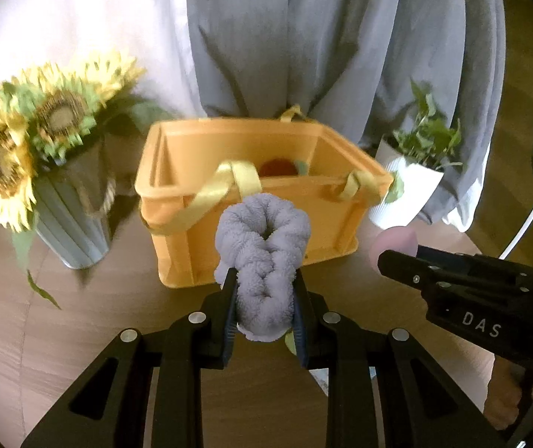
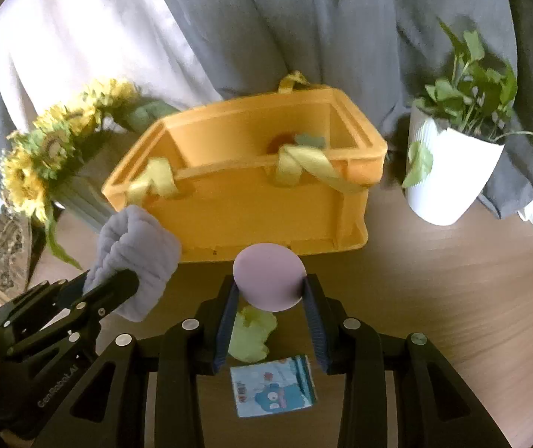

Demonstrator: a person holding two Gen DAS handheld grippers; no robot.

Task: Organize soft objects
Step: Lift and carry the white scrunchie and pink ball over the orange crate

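- The left claw (image 1: 264,298) is clamped on a lavender plush braided toy (image 1: 262,257); both pads press its lower half, and its looped top stands up above the fingertips.
- The toy is held clear of the wooden table (image 1: 80,336), on the near side of the orange plastic crate (image 1: 251,201).
- The right claw (image 2: 271,295) grips a pale pink soft ball (image 2: 268,277) between its blue-ribbed pads, also on the near side of the crate and off the table.
- The crate has yellow ribbon handles (image 2: 315,168) draped over its near wall; inside, near the far wall, lie a red-orange thing and a pale green one, too blurred to name.
- On the table under the right claw lie a light-green soft piece (image 2: 251,336) and a blue-and-white printed packet (image 2: 273,386).
- A grey vase of sunflowers (image 1: 24,138) stands left of the crate, a white pot with a green plant (image 2: 449,171) to its right.
- Grey and white curtains (image 1: 304,37) hang behind.
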